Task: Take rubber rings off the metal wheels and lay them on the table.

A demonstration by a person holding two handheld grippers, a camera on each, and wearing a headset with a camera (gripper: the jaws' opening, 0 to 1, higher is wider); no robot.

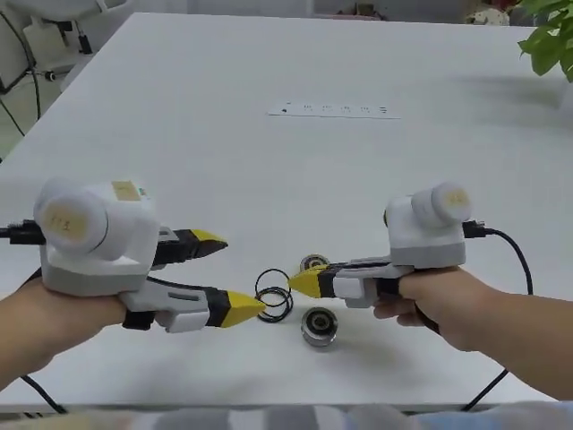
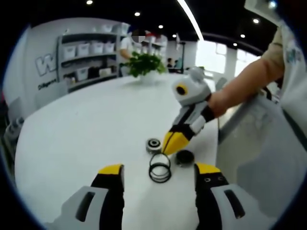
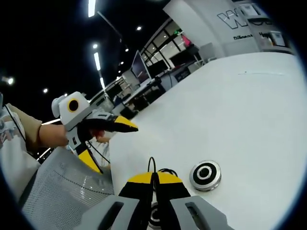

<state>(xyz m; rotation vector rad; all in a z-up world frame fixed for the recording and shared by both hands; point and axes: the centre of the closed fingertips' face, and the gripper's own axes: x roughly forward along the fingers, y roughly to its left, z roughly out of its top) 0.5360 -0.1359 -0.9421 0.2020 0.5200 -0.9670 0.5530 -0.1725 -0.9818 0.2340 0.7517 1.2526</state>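
Note:
Two thin black rubber rings [image 1: 274, 296] lie overlapping on the white table [image 1: 269, 161] between the grippers. One metal wheel [image 1: 313, 263] sits just beyond them and another [image 1: 320, 325] nearer me. My right gripper [image 1: 299, 282] is shut with its yellow tips at the rings' right edge; in the right gripper view a black ring [image 3: 150, 165] rises from between its jaws [image 3: 153, 178], with a wheel [image 3: 205, 175] beside. My left gripper [image 1: 228, 273] stands open left of the rings, which lie ahead [image 2: 159, 170] between its jaws.
A strip of printed paper [image 1: 333, 110] lies mid-table farther back. A green plant [image 1: 548, 36] stands at the far right corner. The table's near edge runs just under my hands, and a black cable [image 1: 515, 251] trails from the right gripper.

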